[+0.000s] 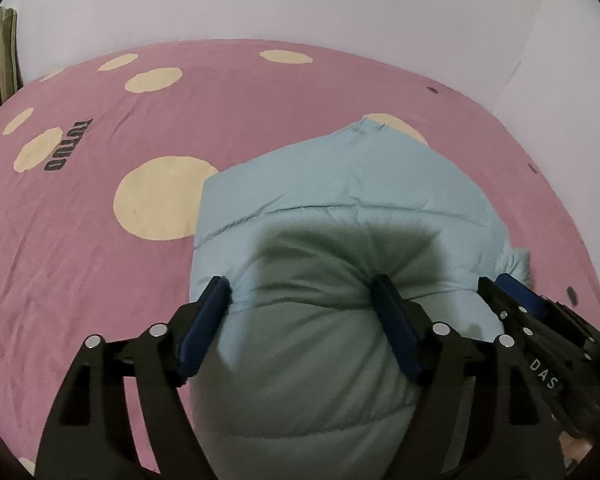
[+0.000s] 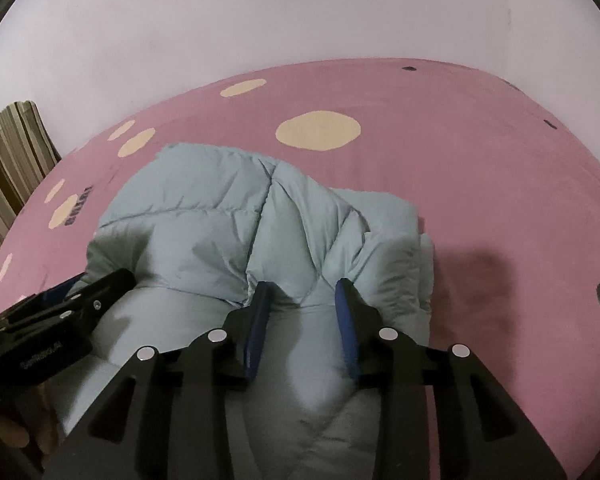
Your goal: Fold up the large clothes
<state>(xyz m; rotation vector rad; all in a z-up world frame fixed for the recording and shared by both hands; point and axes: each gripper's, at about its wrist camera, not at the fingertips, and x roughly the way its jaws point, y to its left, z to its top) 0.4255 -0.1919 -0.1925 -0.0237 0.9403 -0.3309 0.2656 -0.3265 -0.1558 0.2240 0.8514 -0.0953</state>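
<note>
A pink bedsheet [image 1: 80, 240] with cream dots covers the whole surface in both views, faintly creased, with dark upside-down lettering [image 1: 70, 146] at the left of the left wrist view. Behind it stands a plain pale wall [image 2: 300, 12], and a striped cloth [image 2: 12, 152] hangs at the left edge.

The left gripper [image 1: 300, 312] fills the bottom of its own view, jaws set wide. A fat roll of the jacket [image 1: 340, 208] bulges between its 2 blue pads [image 1: 204, 320], and the fabric puckers where the right pad digs in, so it looks gripped across that bulk. The right gripper [image 2: 302, 312] sits at the bottom centre of its own view, jaws at a narrow gap. Both its pads press into a pinched ridge of the jacket [image 2: 228, 200], with creases fanning out from them. Each gripper also shows at the lower edge of the other's view, close beside it.

The jacket is pale blue-grey, puffy and quilted, with stitched seams dividing it into soft padded panels. It lies bunched in the lower middle of both frames, its near part raised in the jaws and shaded, its far part resting on the sheet. In the right wrist view a fold line runs up the middle, and a rounded edge hangs at the right. The gripper frames are black, with silver rivets.
</note>
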